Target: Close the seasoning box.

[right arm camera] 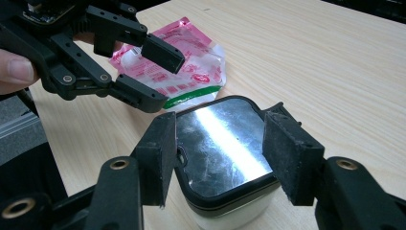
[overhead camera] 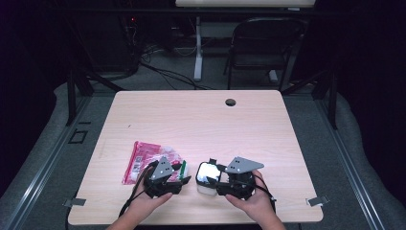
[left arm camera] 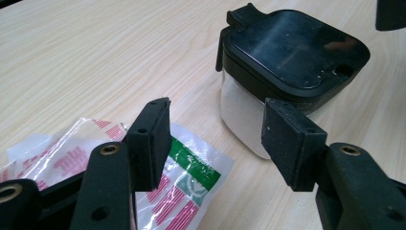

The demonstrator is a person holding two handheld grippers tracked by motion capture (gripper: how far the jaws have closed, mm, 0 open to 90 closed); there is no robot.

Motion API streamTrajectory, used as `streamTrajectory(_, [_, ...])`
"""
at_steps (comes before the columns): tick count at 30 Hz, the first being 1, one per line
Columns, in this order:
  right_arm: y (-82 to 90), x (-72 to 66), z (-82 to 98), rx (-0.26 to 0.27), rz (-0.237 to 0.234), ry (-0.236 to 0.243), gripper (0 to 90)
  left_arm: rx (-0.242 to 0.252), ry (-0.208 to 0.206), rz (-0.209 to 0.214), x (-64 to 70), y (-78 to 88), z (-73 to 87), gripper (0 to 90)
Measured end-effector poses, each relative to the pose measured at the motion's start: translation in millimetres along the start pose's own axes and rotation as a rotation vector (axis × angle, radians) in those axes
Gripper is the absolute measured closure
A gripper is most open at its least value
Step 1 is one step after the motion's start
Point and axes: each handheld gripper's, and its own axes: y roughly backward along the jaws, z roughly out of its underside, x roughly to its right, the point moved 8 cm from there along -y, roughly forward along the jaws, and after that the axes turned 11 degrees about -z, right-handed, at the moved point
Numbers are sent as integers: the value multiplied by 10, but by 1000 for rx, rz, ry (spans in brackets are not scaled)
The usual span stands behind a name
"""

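A white container (overhead camera: 206,173) with a black lid stands near the table's front edge. My right gripper (overhead camera: 213,178) comes at it from the right; in the right gripper view its pads (right arm camera: 160,153) sit against both sides of the lid (right arm camera: 220,139), shut on it. A red and pink plastic packet (overhead camera: 147,160) with a green stripe lies flat to the left. My left gripper (overhead camera: 183,181) hovers over the packet's near corner (left arm camera: 189,179) with open jaws and nothing between them. It points toward the container (left arm camera: 292,48). From the right gripper view, the left gripper (right arm camera: 160,79) is above the packet (right arm camera: 194,72).
The wooden table (overhead camera: 201,120) has a round cable hole (overhead camera: 231,102) at the back. A folding chair (overhead camera: 263,43) and a desk leg (overhead camera: 197,48) stand behind it on the floor. The person's hands (overhead camera: 143,203) hold both grippers at the front edge.
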Motion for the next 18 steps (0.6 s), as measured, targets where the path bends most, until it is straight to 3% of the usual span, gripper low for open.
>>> streamTrajectory(7, [4,-5,-20,10,3,6,432,14,35,2,-62,33,-25,434])
streamTrajectory(18, [51,67,-33,31,27,-18,421,18,69,-39,-248,94,-35,424])
